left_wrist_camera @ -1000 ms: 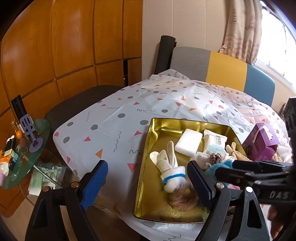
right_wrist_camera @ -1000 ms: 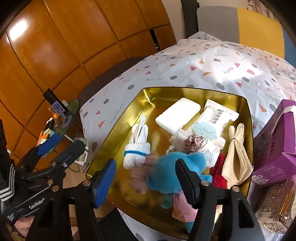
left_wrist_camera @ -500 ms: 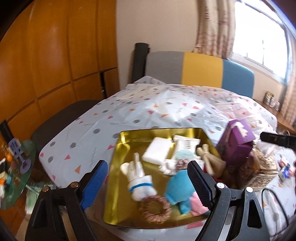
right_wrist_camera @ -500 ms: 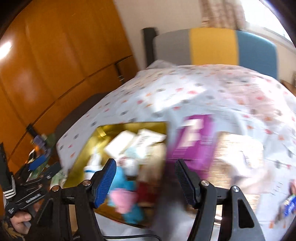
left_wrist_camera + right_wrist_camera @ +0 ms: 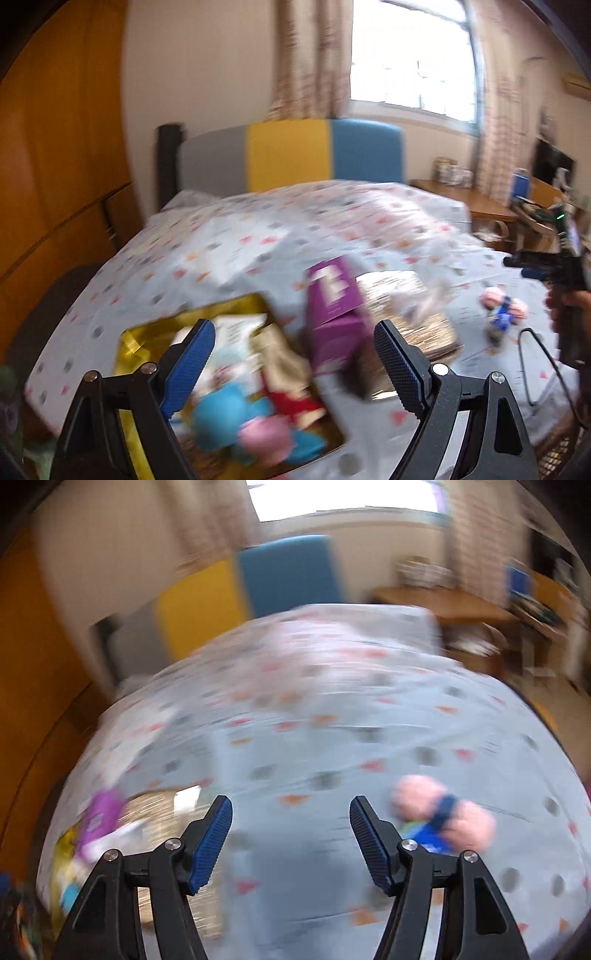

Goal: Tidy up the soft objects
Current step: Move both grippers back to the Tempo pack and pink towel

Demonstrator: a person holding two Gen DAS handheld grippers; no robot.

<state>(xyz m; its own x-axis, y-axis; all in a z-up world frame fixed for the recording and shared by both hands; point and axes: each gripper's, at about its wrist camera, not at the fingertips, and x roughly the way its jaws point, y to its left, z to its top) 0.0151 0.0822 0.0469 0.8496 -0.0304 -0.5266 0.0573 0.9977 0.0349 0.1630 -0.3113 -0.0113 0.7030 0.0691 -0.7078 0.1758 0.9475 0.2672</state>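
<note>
Now both views have swung to the right since a moment ago, away from the tray and toward the far side of the bed, and both are blurry.

Closest in, the left gripper [image 5: 293, 365] has its two blue ribbed pads spread wide with nothing between them. Under it sits the shiny gold tray [image 5: 127, 341], a flat metal box shape, which has slid to the lower left of this view. Soft things are piled in the tray: a fuzzy blue plush toy [image 5: 221, 413], something pink [image 5: 264, 439], something red [image 5: 291, 397] and a folded beige cloth [image 5: 279, 356]. Just beside the tray stands a purple cardboard box [image 5: 334, 314], and beside that a woven basket [image 5: 410, 314] with a rough, straw look.

The right gripper [image 5: 291, 840] is spread wide too and holds nothing. It hangs over the bare sheet. A moment ago the tray filled its view; now the tray is only a smear at the left edge.

A bit further on, a small soft toy [image 5: 441, 818] with round pink puffs and a dark blue middle lies alone on the dotted bedsheet [image 5: 332, 738], well apart from the tray. The sheet is pale with little triangles and dots.

Far back is a headboard [image 5: 295, 155] in grey, yellow and blue blocks.
</note>
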